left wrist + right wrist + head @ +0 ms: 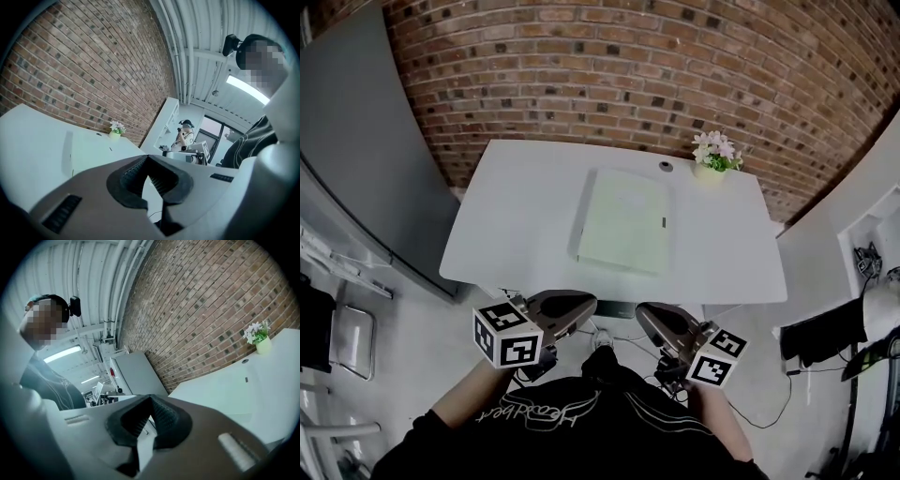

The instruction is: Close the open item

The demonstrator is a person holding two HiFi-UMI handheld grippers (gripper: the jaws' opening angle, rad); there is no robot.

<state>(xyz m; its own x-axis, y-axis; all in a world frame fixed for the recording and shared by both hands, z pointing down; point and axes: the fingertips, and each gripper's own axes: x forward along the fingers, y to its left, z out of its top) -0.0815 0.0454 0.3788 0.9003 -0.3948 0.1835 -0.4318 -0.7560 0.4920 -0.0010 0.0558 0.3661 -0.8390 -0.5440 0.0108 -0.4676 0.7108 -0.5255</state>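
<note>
Both hand-held grippers, left (584, 303) and right (643, 310), have jaws fully together, empty, touching nothing, held off the bench (516, 220) edge at bottom centre of the head view. Pale green book (623, 220) lies flat mid-bench at frame centre. Long axis runs bottom-to-top of frame, top end leaning slightly right toward the flower pot (710, 169).

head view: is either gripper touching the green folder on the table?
No: the left gripper and right gripper sit short of the table's near edge, while the green folder lies mid-table, apart from both.
</note>
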